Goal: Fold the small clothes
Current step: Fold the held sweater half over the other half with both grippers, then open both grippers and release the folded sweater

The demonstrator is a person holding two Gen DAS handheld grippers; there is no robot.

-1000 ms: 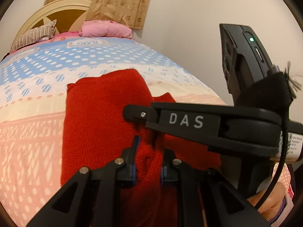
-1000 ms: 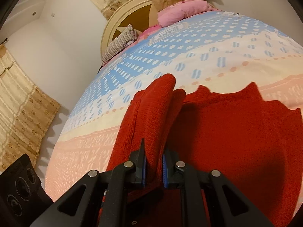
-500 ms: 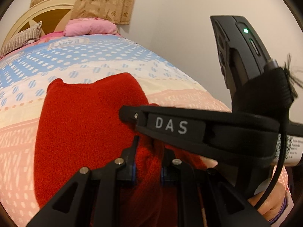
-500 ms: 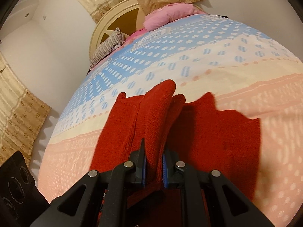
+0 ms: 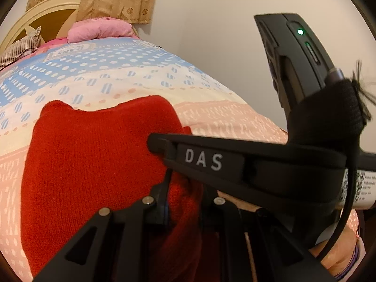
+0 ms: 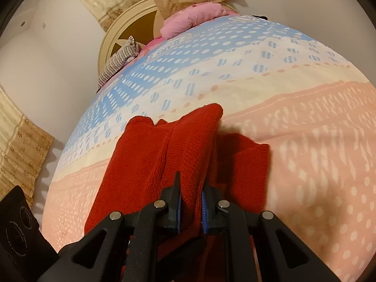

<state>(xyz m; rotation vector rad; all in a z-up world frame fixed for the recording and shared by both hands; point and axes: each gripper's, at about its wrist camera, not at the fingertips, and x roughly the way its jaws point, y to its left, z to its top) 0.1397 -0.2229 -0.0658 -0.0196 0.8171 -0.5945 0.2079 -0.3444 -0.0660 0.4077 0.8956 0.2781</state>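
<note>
Left tool [image 5: 184,195]: clamped on red sweater [image 5: 94,164] fold.
Right tool [image 6: 190,202]: clamped on sweater edge.
Sweater: on bed [image 6: 305,117].

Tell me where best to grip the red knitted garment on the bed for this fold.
Keep the red knitted garment gripped by its near edge, from the foot of the bed. The left gripper and right gripper are each shut on a bunched fold there, and the rest lies flat beyond them.
</note>
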